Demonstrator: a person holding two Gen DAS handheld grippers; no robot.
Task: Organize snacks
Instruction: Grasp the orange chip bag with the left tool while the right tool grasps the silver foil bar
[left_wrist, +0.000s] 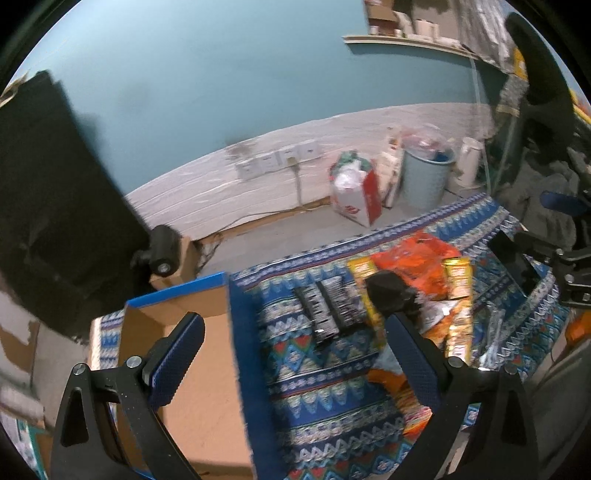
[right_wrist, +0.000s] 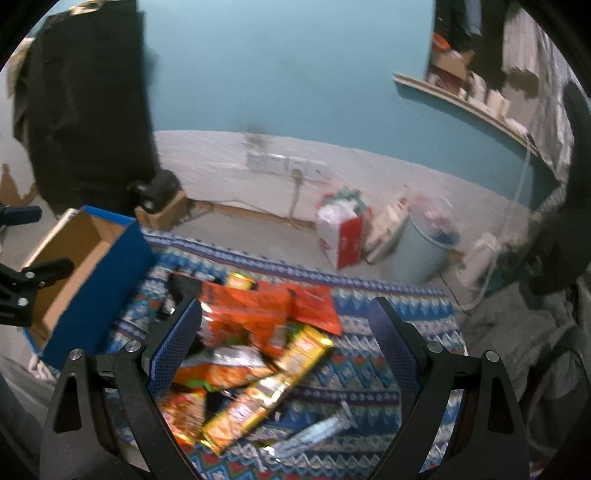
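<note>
A pile of snack packs lies on a patterned blue cloth (left_wrist: 325, 402). Two black-and-white packs (left_wrist: 328, 310) lie side by side beside a blue cardboard box (left_wrist: 207, 373) with an open top. Orange bags (right_wrist: 251, 314) and a long gold packet (right_wrist: 269, 387) lie in a heap. My left gripper (left_wrist: 295, 354) is open and empty, above the box's right wall and the cloth. My right gripper (right_wrist: 284, 332) is open and empty, hovering over the orange bags and gold packet. The box also shows in the right wrist view (right_wrist: 92, 266), at the left.
A black camera (left_wrist: 162, 251) sits on a small carton behind the box. A red-and-white bag (left_wrist: 358, 195), a pale blue bin (left_wrist: 424, 177) and a white kettle (left_wrist: 469, 162) stand on the floor by the wall. A clear wrapper (right_wrist: 314, 432) lies on the cloth.
</note>
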